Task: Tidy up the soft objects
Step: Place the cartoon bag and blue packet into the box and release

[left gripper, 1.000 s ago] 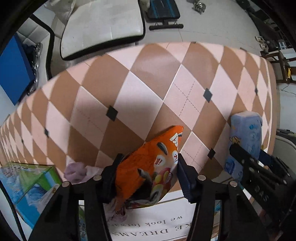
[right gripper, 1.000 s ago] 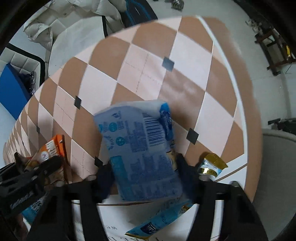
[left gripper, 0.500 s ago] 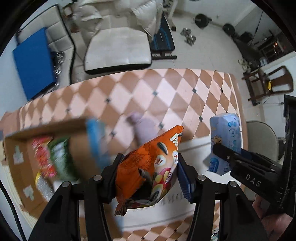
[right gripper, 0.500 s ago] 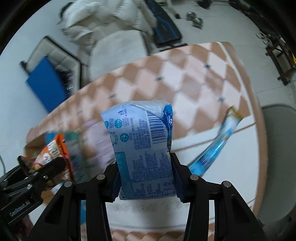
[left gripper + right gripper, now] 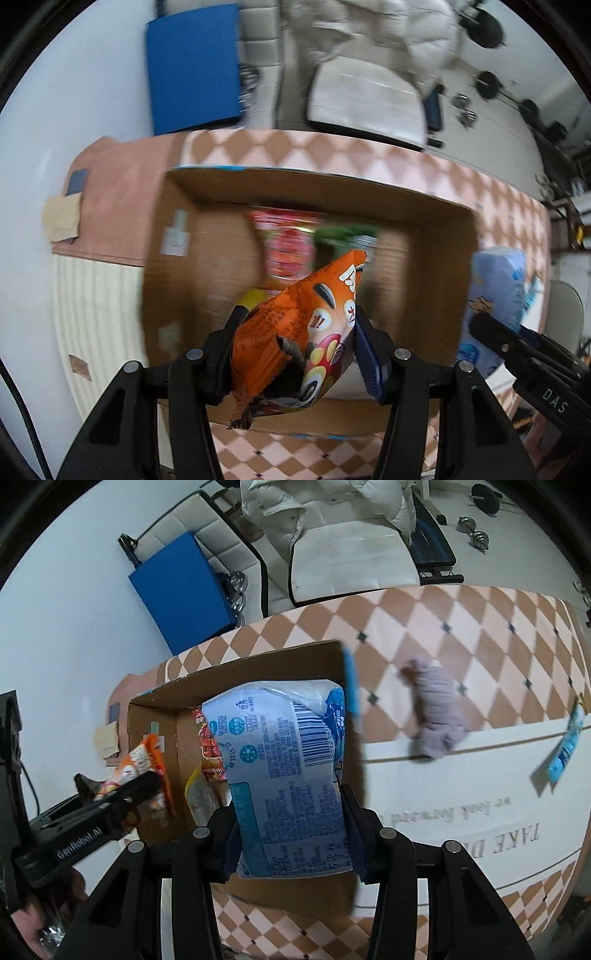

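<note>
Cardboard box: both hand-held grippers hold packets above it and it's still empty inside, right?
Not empty. The left wrist view shows packets already lying in the cardboard box, red and green among them. Both hand-held grippers do hold packets.

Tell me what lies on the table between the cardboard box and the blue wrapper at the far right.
A crumpled lilac cloth lies between cardboard box and blue wrapper, seen in the right wrist view.

Orange snack bag (image 5: 295,332); pale blue pack (image 5: 288,775); brown box (image 5: 424,277); pink/tan diamond-check cloth (image 5: 461,627).
</note>
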